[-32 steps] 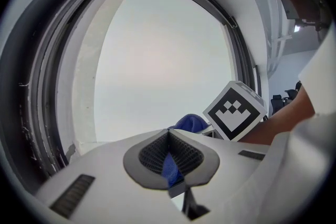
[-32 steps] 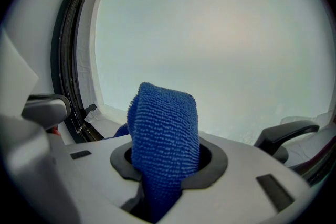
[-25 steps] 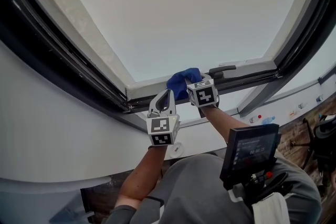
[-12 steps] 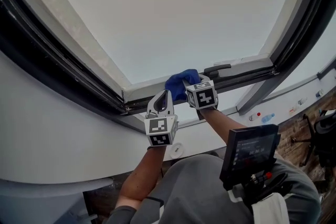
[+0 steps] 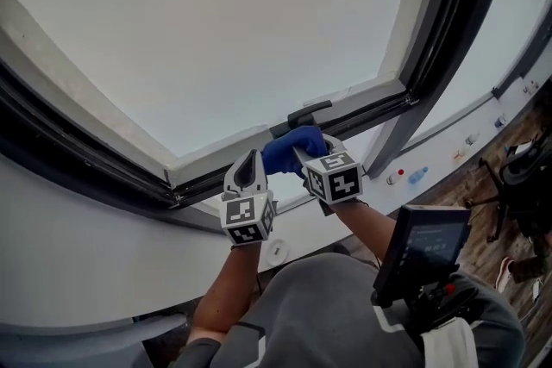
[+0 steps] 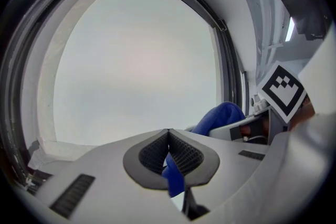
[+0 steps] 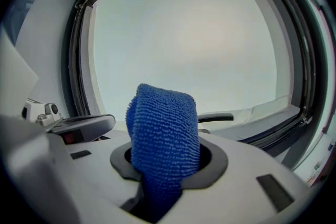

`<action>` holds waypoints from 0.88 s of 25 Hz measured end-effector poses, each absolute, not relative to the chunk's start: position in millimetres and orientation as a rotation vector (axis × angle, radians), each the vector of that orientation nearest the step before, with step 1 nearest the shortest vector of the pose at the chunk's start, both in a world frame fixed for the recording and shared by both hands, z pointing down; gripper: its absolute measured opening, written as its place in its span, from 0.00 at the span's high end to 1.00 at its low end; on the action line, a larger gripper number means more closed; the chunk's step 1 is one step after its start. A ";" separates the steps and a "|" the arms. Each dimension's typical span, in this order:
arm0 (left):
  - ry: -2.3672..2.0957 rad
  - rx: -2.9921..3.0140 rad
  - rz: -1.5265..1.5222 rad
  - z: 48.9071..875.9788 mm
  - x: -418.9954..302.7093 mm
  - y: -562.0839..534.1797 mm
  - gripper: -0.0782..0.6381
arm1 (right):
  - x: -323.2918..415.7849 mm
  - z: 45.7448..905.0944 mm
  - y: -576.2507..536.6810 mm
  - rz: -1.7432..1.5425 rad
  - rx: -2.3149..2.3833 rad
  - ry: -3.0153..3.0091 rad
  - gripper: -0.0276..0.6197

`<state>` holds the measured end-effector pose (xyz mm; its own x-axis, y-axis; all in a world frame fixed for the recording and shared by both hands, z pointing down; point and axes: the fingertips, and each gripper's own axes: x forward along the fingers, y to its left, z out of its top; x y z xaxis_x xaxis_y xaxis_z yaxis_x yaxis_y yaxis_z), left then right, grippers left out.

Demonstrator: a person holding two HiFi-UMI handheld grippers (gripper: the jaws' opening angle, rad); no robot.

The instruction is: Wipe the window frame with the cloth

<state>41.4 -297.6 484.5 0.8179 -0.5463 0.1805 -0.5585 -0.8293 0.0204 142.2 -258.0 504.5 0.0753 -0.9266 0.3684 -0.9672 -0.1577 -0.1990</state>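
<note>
Gripping a folded blue cloth (image 7: pixel 164 128), the right gripper (image 7: pixel 167 165) has its jaws clamped on the cloth's lower part. The rounded fold stands up above the jaw tips. In the head view the cloth (image 5: pixel 289 149) sits just ahead of this gripper (image 5: pixel 309 158), pressed against the lower rail of the window frame (image 5: pixel 216 152). A dark handle (image 5: pixel 309 111) lies on the frame just beyond the cloth, and pale glass (image 5: pixel 233 30) fills the space farther out.

The left gripper (image 6: pixel 168 136) is just to the left of the cloth, its jaws clenched so that the tips meet. A thin blue sliver shows in the gap lower down between its pads; whether that is a corner of the cloth cannot be told. In the head view the left gripper (image 5: pixel 249 164) points at the same lower rail, close beside the right one.
</note>
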 end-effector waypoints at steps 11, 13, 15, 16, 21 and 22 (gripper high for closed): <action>-0.824 2.912 0.260 488.1 102.6 -264.9 0.88 | 210.0 506.7 -210.9 0.644 2.297 -1.883 0.75; -0.825 2.926 0.269 486.2 111.2 -262.2 0.88 | 221.5 508.5 -211.8 0.639 2.302 -1.873 0.75; -0.819 2.939 0.275 483.3 118.4 -260.2 0.88 | 229.8 513.7 -215.4 0.647 2.302 -1.863 0.75; -0.817 2.945 0.281 482.4 121.4 -260.2 0.88 | 232.7 516.9 -218.3 0.654 2.300 -1.861 0.75; -0.836 2.988 0.351 487.8 132.0 -271.1 0.88 | 248.0 534.4 -236.0 0.684 2.302 -1.829 0.75; -0.834 2.994 0.362 488.2 134.4 -273.7 0.88 | 250.6 537.4 -240.6 0.691 2.301 -1.824 0.75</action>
